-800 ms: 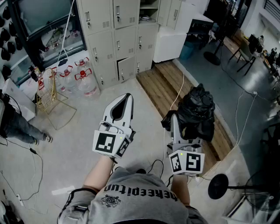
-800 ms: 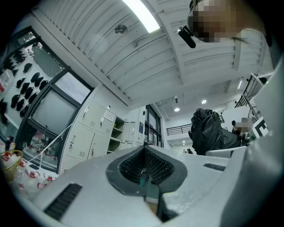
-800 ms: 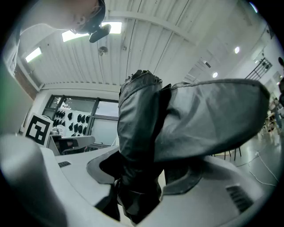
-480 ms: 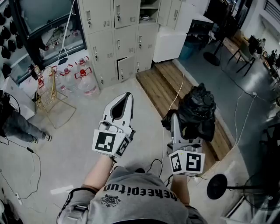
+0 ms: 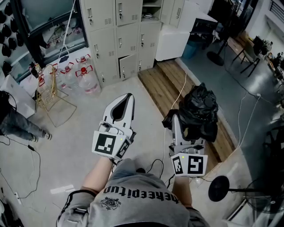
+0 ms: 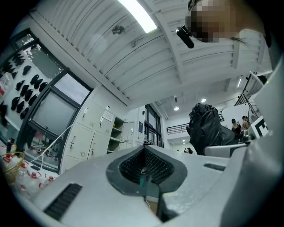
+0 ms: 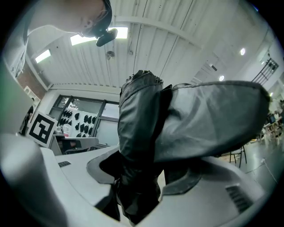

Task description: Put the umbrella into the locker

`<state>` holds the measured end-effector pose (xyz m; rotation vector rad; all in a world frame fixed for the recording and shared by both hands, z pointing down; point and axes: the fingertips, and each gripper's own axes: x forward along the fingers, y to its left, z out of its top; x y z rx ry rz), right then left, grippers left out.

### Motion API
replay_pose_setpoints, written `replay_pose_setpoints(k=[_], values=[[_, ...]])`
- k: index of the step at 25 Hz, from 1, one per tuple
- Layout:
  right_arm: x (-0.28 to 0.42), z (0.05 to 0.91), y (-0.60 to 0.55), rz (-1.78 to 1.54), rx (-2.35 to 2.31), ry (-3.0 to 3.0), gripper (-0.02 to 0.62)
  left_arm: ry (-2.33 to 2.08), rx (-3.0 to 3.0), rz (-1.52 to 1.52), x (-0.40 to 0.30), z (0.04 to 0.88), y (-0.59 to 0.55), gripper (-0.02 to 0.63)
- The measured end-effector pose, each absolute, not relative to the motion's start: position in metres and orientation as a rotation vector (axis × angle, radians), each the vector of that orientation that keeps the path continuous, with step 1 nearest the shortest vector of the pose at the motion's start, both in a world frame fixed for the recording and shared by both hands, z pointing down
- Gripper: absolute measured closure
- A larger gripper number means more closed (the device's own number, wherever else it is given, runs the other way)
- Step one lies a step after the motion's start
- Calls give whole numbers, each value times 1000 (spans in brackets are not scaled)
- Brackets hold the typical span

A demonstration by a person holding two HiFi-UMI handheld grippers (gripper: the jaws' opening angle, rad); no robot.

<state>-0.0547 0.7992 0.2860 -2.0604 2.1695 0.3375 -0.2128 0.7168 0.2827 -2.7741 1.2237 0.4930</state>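
In the head view the black folded umbrella (image 5: 202, 111) hangs bunched over my right gripper (image 5: 176, 116), which is shut on its lower part. The right gripper view shows its dark fabric (image 7: 142, 128) filling the space between the jaws and rising above them. My left gripper (image 5: 128, 95) is held beside it to the left, jaws together with nothing in them; its closed tips (image 6: 144, 153) point toward the lockers (image 6: 84, 133). The beige lockers (image 5: 126, 40) stand ahead across the floor; one low door (image 5: 128, 66) is slightly ajar, and an open bay with shelves (image 5: 151, 9) is at the top.
Water bottles (image 5: 84, 75) and a wire basket (image 5: 49, 88) sit left of the lockers. A wooden platform (image 5: 173, 88) runs on the right, with a white cabinet (image 5: 173, 42) behind. A fan base (image 5: 218, 188) and cables lie near my right. A person's legs (image 5: 17, 124) are at the left edge.
Both grippers keep almost the same place and the umbrella stays held. The person at the left edge has shifted slightly.
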Motion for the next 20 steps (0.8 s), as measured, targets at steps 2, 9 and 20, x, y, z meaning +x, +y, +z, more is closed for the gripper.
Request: replay_pose_setpoints(k=[2, 9, 20], values=[[-52, 288, 798, 332, -2056, 2183, 339, 1227, -2771, 493, -210, 284, 717, 603], [-39, 306, 782, 255, -2058, 2178, 337, 1216, -2760, 488, -198, 297, 707, 603], [-25, 298, 640, 258, -2101, 2139, 337, 1164, -2769, 542, -182, 286, 560, 603]])
